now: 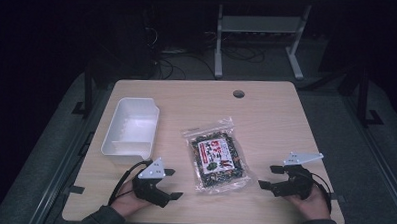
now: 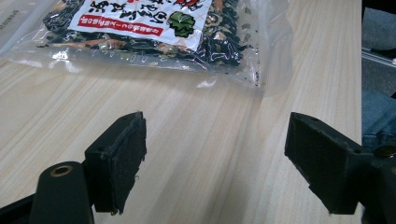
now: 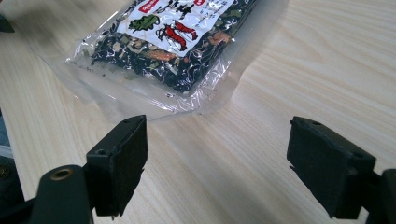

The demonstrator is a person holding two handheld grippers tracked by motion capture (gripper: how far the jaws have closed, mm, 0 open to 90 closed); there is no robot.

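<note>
High view: a light wooden table (image 1: 286, 120) carries a white plastic bin (image 1: 131, 130) near its left edge and a clear packet of dark dried food (image 1: 216, 155) with a red-and-white label at the middle, toward the near edge. The left gripper (image 1: 172, 183) and the right gripper (image 1: 267, 177) rest near the near edge on either side of the packet, apart from it. Both have jaws spread wide with nothing between them.

The clear packet (image 1: 217, 156) bears a white label (image 1: 215, 153) with red East Asian lettering, too small to read.
</note>
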